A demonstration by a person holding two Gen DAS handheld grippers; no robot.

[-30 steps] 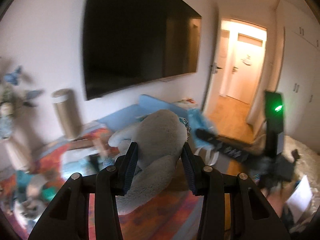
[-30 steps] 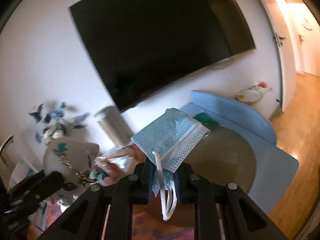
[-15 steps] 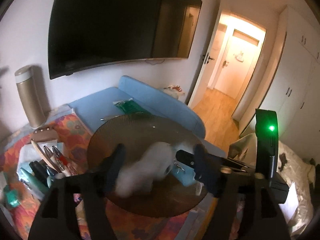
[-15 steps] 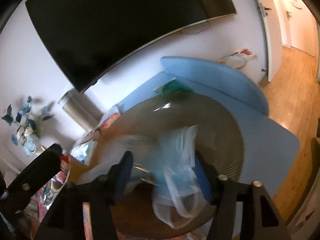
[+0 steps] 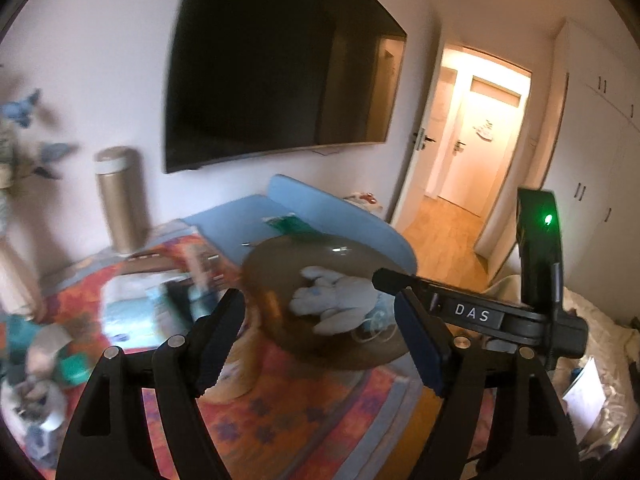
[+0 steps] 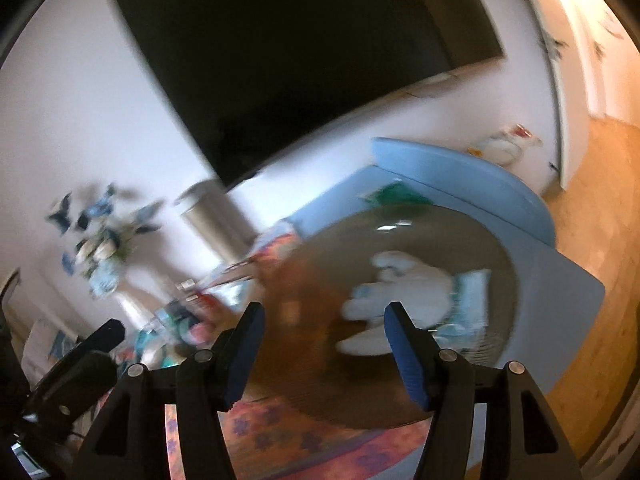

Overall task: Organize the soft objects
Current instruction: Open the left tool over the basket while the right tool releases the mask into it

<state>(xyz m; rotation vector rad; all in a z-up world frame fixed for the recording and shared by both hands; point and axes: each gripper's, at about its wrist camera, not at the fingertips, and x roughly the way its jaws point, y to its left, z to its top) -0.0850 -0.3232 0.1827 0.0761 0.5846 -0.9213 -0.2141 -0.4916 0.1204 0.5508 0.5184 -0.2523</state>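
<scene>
Blurred brown tray (image 6: 400,232) holds plush toy (image 6: 404,284), mask (image 6: 472,292) half-hidden.

Left tool (image 5: 320,332): black plastic frame, two blue ribbed fingers (image 5: 418,344), silver screws along the arms.
Right tool (image 6: 322,346): same black frame, blue ribbed fingers (image 6: 404,354), silver screws.
Markings: white "DAS" label and a green light on the right tool's body.

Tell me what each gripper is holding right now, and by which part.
Nothing. Left gripper and right gripper are open; plush toy and face mask lie in the bowl.
</scene>
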